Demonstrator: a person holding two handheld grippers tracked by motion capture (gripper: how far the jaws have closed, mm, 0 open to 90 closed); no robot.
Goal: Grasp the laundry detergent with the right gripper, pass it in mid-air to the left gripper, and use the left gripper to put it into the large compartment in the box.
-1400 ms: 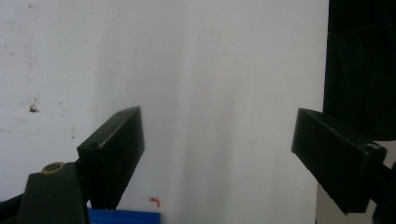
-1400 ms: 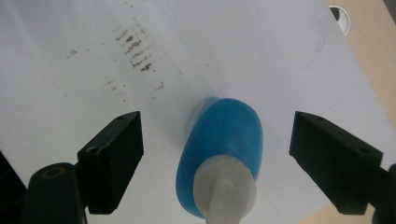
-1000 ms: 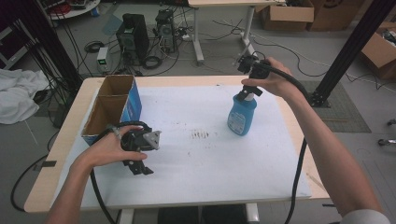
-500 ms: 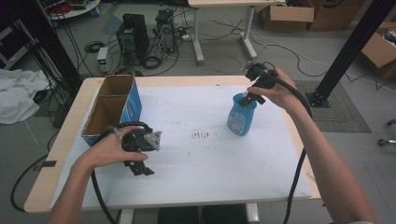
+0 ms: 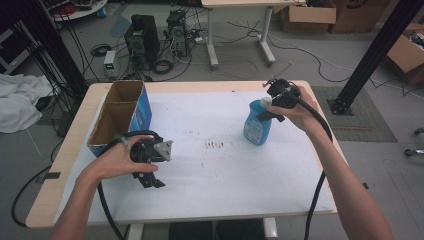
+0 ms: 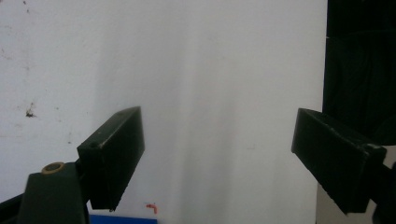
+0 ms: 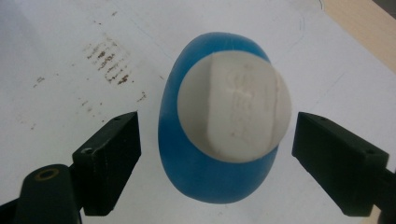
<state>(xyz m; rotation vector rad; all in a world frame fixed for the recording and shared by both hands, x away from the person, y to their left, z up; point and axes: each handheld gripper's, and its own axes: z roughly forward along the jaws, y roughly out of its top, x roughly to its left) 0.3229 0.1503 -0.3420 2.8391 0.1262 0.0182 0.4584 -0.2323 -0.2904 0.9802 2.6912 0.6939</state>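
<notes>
Hovering straight above the blue bottle, the right gripper is spread wide, its white cap between the jaws, untouched. Closing off-centre could tip it over. The left gripper, also spread, holds nothing above the white table cover.

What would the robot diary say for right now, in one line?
right tool: open, above blue bottle cap | left tool: open, over white mat | bottle: upright | cardboard box: far left
</notes>
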